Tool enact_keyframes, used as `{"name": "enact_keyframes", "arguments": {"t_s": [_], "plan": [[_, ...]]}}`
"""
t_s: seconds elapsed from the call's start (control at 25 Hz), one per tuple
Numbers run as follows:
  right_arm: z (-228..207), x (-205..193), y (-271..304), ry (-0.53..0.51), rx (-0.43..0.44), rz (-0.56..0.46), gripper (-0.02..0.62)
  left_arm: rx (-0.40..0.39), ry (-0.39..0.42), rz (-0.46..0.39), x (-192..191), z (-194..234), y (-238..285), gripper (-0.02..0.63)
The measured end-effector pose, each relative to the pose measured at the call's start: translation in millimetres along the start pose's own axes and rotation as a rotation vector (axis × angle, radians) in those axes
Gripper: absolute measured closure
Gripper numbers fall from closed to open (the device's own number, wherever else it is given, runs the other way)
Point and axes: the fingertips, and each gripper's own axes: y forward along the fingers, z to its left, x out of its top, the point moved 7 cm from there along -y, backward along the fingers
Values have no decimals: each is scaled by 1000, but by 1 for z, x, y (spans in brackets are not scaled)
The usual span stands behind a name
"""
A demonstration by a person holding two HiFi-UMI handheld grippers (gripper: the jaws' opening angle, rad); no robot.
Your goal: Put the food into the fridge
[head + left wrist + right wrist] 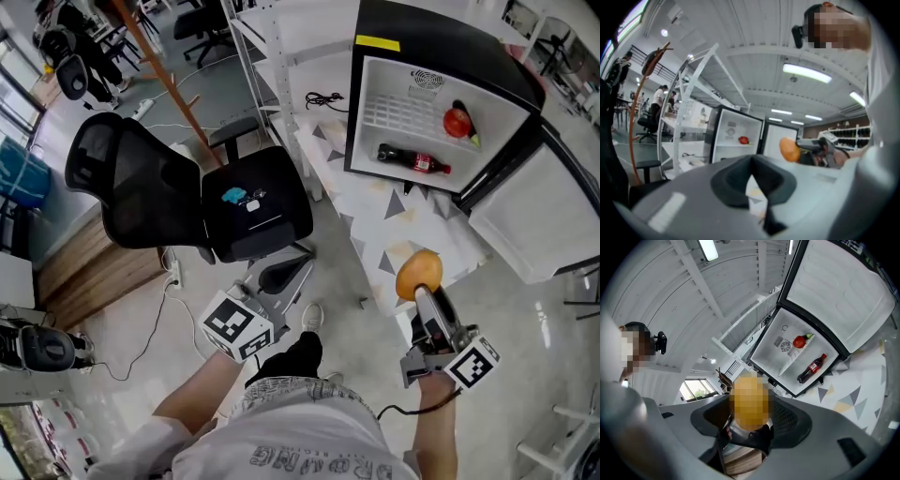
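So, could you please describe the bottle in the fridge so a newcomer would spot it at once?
Look at the open black fridge on the triangle-patterned table. Below the wire shelf, the bottle lies on the white floor. It is dark and long with a red label, unlike the round red fruit on the shelf.

Fridge [441,103] sits on table [375,239], with its door [539,220] open to the fridge's right.
Inside the fridge: tomato [457,121] on the shelf [398,117], right end. Bottle [413,161] lies on the fridge floor, under the shelf.
Orange [418,271] is in front of the fridge opening, clear of the fridge, over the table's near edge, clamped between right gripper [420,289] jaws.
Cable [325,97] is on the surface just left of the fridge.
Rack [267,66] is left of the fridge, beyond the cable.
Chair [187,197] is front-left of the fridge, past the rack.
Left gripper [242,314] is in front of the chair, well left of the fridge.
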Motion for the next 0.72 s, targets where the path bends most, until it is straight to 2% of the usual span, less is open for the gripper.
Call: {"name": "enact_keyframes", "arguments": {"t_s": [0.72], "plan": [[-18,30,108,-17,-54,-26,336,-56,-11,0,27,112,56,598]]}}
